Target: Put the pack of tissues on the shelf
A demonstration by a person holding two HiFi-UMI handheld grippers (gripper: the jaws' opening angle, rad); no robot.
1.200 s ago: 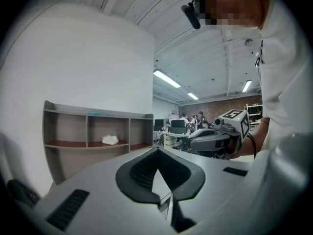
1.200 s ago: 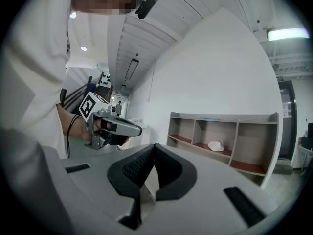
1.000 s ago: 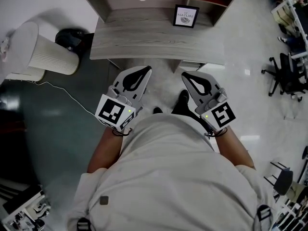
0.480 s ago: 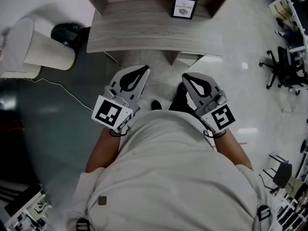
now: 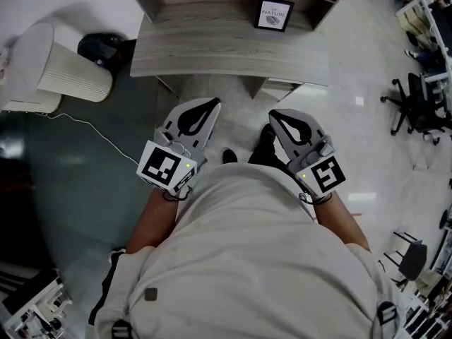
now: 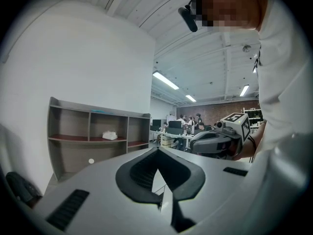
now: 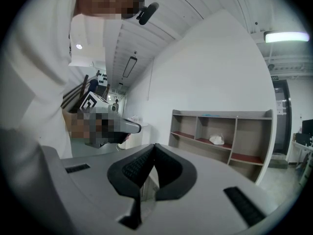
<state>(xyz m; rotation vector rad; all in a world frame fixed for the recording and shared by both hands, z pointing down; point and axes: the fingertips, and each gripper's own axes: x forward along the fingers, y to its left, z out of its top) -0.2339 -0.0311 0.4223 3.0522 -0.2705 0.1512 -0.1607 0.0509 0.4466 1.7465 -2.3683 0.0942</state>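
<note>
White pack of tissues [image 6: 109, 135] is seen lying on a middle board of the wooden shelf [image 6: 68, 155], well apart from both claws; left claw [image 5: 212, 105] and right claw [image 5: 276, 116] are pressed together, empty; the task is judged done.

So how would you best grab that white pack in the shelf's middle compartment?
Probably from the open front, coming in level and pinching the white pack across its sides: the shelf closes it in above and at the sides. It looks soft and lumpy, so squeeze around its middle. It's too far off to judge finer detail.
</note>
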